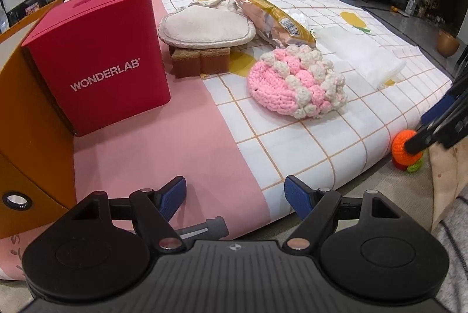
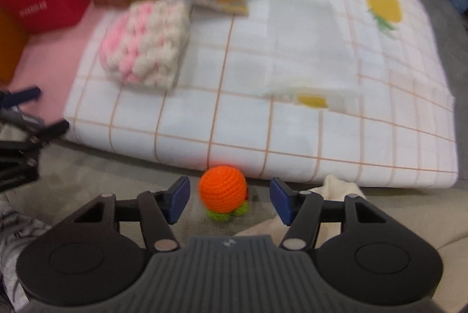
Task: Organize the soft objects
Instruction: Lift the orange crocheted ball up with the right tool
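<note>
Left wrist view: red box (image 1: 96, 55) lettered "WONDERLAB", left tool (image 1: 235, 196) agape, right tool (image 2: 228, 200) unclosed around orange crochet toy (image 2: 222, 188)

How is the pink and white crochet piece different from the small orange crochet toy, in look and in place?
The pink and white crochet piece is wide and flattish with bumpy bobbles; the orange crochet toy is a small smooth ball with green parts at its base. The pink piece lies on the checked cloth; the orange toy sits off the cloth's edge, on the grey surface. Only the orange toy is between the open fingers of the right gripper. Both are crocheted yarn.
</note>
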Demonstrator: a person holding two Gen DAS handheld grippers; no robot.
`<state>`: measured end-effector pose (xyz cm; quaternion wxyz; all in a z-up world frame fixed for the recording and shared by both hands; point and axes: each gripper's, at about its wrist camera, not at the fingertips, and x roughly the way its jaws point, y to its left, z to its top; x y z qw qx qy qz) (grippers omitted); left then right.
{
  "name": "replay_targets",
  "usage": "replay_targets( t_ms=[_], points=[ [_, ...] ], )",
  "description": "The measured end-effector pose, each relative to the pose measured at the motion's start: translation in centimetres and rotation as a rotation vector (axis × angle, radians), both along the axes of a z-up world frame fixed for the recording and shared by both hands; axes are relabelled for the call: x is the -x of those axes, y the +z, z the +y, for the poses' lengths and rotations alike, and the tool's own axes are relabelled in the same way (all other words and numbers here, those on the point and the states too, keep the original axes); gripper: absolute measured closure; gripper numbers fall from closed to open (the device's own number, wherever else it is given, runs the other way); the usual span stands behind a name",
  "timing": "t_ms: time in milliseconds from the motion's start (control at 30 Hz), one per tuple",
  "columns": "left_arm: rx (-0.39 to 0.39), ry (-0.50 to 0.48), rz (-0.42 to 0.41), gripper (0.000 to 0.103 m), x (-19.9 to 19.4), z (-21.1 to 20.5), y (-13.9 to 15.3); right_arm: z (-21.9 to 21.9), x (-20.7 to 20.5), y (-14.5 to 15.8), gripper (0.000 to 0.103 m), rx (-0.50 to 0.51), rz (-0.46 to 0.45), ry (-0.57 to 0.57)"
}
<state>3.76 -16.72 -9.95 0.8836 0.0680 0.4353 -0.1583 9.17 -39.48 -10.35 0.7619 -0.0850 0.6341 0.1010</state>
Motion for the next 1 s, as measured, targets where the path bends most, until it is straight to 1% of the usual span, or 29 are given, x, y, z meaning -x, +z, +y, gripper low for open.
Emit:
replay_targets(
  t_ms=[100, 200, 267, 333, 400, 433, 567, 633, 700, 733, 767, 833, 933, 1000],
  points=[
    [0.0, 0.017, 0.006, 0.013, -0.2, 0.3, -0.1, 0.4, -0.7, -1.2, 0.043, 0.024, 0.047, 0.024],
    [0.002, 0.02, 0.007, 0.013, -0.2, 0.4, -0.1, 0.5, -1.1, -1.8, 0.044, 0.033, 0.056, 0.034],
    [0.001, 0.02, 0.011, 0.013, -0.3, 0.4, -0.1, 0.6, -1.2, -2.1, 0.052, 0.049, 0.063, 0.045],
    [0.0, 0.022, 0.011, 0.013, -0.2, 0.4, 0.0, 0.5, -1.1, -2.4, 0.055, 0.063, 0.079, 0.051],
    [0.008, 0.025, 0.014, 0.013, -0.2, 0.5, 0.0, 0.1, -1.2, -2.7, 0.058, 0.047, 0.098, 0.039],
    [0.016, 0.025, 0.018, 0.013, -0.2, 0.6, 0.1, -0.1, -1.1, -2.7, 0.062, 0.042, 0.097, 0.034],
    [0.043, 0.039, 0.03, 0.013, -0.3, 1.0, 0.4, -0.6, -0.3, -1.8, 0.063, 0.062, 0.045, 0.037],
    [0.047, 0.052, 0.027, 0.013, -0.2, 1.2, 0.7, -0.6, 0.4, -0.4, 0.063, 0.071, -0.021, 0.019],
    [0.053, 0.054, 0.018, 0.013, -0.1, 1.4, 1.1, -1.0, 0.9, 1.5, 0.063, 0.019, -0.067, -0.042],
    [0.054, 0.055, 0.012, 0.013, 0.1, 1.5, 1.2, -1.0, 1.1, 2.5, 0.063, -0.006, -0.094, -0.092],
    [0.053, 0.053, 0.004, 0.013, 0.2, 1.5, 1.4, -0.7, 1.2, 3.5, 0.063, -0.004, -0.141, -0.141],
    [0.044, 0.048, -0.016, 0.013, 0.5, 1.4, 1.9, 0.4, 1.3, 6.2, 0.063, 0.003, -0.276, -0.209],
    [0.032, 0.023, -0.049, 0.013, 1.0, 1.2, 2.5, 1.8, 1.5, 10.0, 0.063, -0.06, -0.451, -0.336],
    [0.025, 0.004, -0.076, 0.013, 1.5, 1.1, 2.8, 2.9, 2.3, 11.7, 0.063, -0.103, -0.527, -0.415]
  ],
)
